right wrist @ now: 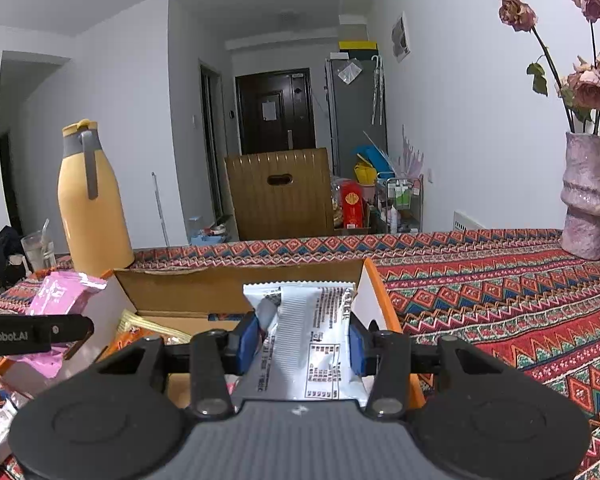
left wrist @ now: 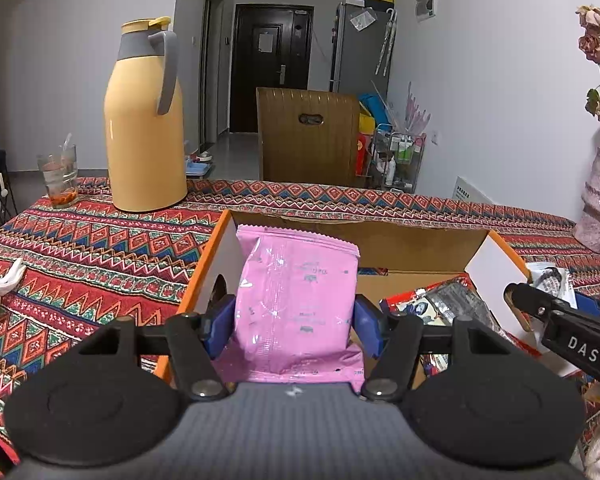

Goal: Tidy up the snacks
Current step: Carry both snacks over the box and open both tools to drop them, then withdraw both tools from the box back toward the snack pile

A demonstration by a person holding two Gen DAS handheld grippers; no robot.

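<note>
My left gripper is shut on a pink snack packet and holds it upright over the left end of an open cardboard box with orange edges. My right gripper is shut on a white snack packet with black print, held over the right end of the same box. The pink packet also shows at the left of the right wrist view. Red and dark snack packets lie inside the box. The right gripper's finger shows at the right of the left wrist view.
The table carries a red patterned cloth. A yellow thermos jug and a glass stand at the back left. A pink vase with dried roses stands at the back right. A brown chair is behind the table.
</note>
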